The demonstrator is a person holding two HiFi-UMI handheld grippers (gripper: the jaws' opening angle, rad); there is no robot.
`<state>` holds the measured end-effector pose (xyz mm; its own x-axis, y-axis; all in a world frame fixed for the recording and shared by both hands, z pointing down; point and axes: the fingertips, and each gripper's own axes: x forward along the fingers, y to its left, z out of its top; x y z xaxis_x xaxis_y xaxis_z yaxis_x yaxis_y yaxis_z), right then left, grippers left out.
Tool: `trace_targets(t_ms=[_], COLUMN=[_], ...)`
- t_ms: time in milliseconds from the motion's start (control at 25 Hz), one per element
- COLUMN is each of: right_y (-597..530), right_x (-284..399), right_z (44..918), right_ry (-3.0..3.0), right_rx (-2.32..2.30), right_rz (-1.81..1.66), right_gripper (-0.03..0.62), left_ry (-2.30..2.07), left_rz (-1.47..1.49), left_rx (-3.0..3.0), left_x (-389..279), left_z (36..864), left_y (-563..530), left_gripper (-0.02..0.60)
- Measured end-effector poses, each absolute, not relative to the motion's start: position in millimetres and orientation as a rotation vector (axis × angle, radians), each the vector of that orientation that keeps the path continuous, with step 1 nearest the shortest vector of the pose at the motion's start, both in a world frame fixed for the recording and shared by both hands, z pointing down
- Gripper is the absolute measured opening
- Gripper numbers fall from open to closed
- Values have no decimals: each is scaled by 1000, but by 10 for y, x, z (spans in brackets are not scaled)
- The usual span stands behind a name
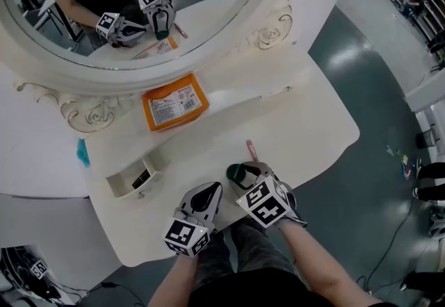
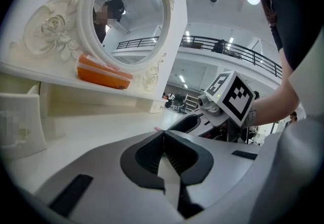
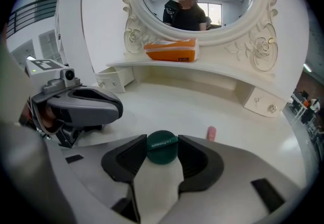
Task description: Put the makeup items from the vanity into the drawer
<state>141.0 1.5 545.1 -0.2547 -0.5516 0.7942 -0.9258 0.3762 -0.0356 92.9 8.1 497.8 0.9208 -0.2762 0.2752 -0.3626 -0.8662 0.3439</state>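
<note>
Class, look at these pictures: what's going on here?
A person works at a white vanity with a gripper in each hand. The right gripper is open, with a dark green round item between its jaws. The left gripper is shut and empty beside it. The small drawer stands open; a pink item lies nearby.

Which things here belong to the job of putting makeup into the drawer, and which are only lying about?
For the job:
- green round compact
- pink stick on the vanity top
- open drawer

Only lying about, as far as I can judge:
- orange box on the shelf
- mirror
</note>
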Motion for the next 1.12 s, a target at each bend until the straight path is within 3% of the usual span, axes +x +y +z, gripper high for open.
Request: trace_targets(t_ms=[480,880,1120], right_y=[13,30,36], right_x=[1416,1339,1310], right_z=[5568,5571,5505], right_ry=[-1876,-1893,-1930], right_rx=[1260,1216,1226], right_rz=[729,698,729], right_gripper=[177,23,20], left_ry=[-470,-490,-506], left_rz=[291,284,274], left_rx=[2673,2666,2663], left_x=[913,874,850], left_z=[4979,4978,4968], left_y=[44,22,-1], left_gripper=[15,15,15])
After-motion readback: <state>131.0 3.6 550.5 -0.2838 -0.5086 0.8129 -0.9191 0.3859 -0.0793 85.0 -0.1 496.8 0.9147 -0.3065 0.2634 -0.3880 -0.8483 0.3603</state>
